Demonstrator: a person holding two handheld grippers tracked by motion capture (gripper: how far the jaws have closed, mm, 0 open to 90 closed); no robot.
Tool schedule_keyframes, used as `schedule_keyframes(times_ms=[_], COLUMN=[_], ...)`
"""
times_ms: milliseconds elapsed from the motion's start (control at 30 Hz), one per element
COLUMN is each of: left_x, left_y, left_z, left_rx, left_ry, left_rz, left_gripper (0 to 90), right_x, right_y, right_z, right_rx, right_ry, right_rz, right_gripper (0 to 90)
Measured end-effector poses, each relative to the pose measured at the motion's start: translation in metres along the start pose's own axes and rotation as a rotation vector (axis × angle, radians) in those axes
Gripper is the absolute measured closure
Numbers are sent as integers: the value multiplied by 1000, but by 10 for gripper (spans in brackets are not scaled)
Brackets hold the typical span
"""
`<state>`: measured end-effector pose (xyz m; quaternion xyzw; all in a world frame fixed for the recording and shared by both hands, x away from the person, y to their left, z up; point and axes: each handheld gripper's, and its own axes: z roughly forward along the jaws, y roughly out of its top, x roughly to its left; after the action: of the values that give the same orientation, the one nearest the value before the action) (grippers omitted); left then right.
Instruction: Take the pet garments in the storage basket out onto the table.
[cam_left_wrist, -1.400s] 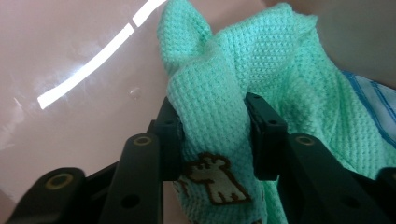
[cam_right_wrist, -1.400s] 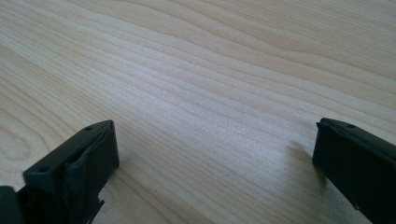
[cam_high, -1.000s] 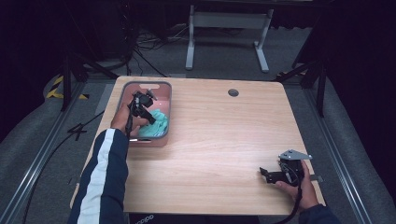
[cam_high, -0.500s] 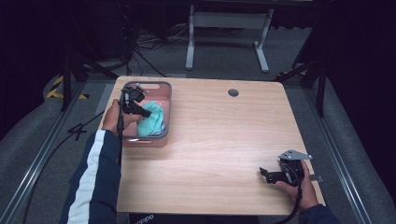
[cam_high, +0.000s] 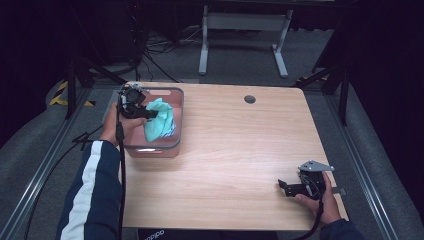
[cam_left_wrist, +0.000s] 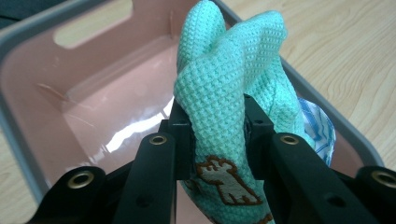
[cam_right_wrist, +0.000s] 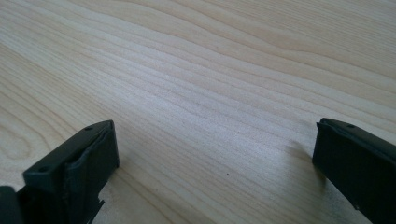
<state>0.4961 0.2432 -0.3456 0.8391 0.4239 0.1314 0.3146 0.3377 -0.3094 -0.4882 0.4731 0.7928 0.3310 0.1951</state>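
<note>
Pinched between the jaws of the left gripper (cam_left_wrist: 212, 135), a teal cloth (cam_left_wrist: 224, 93) is held above a pink bin (cam_left_wrist: 93, 93). In the left gripper view, the waffle-weave fabric is seen bunched into upright folds that rise past the jaw tips toward 12 o'clock, while a brown printed figure sits lower down, between the two black arms. A patch of blue-and-white material is glimpsed at 3 o'clock of the cloth, just inside the bin's grey rim.

From the high view, the left gripper (cam_high: 150, 114) is seen over the bin (cam_high: 150, 150) at the table's 10 o'clock corner, with the cloth (cam_high: 160, 120) draped from the jaws toward 3 o'clock and hanging into the bin. The sleeve (cam_high: 95, 195) is dark with a white stripe.

The right gripper (cam_high: 283, 185) is held at the 5 o'clock corner of the table (cam_high: 240, 150), well apart from the bin. Its jaws are spread wide, with nothing but bare wood between them.
</note>
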Motion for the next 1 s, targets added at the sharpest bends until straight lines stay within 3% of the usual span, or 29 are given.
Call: schedule_keyframes(times_ms=[200, 433, 1000], left_x=[-5, -19, -52], left_y=[0, 2, 16], left_z=[-13, -27, -50], left_rx=[-54, -113, -178], left_ry=[-2, -12, -60], left_rz=[15, 46, 128], left_gripper=[716, 717, 717], right_x=[0, 0, 0], right_y=[0, 0, 0], right_z=[0, 0, 0], right_rx=[0, 1, 1], right_ry=[0, 1, 1], right_rz=[0, -5, -5], right_gripper=[5, 6, 5])
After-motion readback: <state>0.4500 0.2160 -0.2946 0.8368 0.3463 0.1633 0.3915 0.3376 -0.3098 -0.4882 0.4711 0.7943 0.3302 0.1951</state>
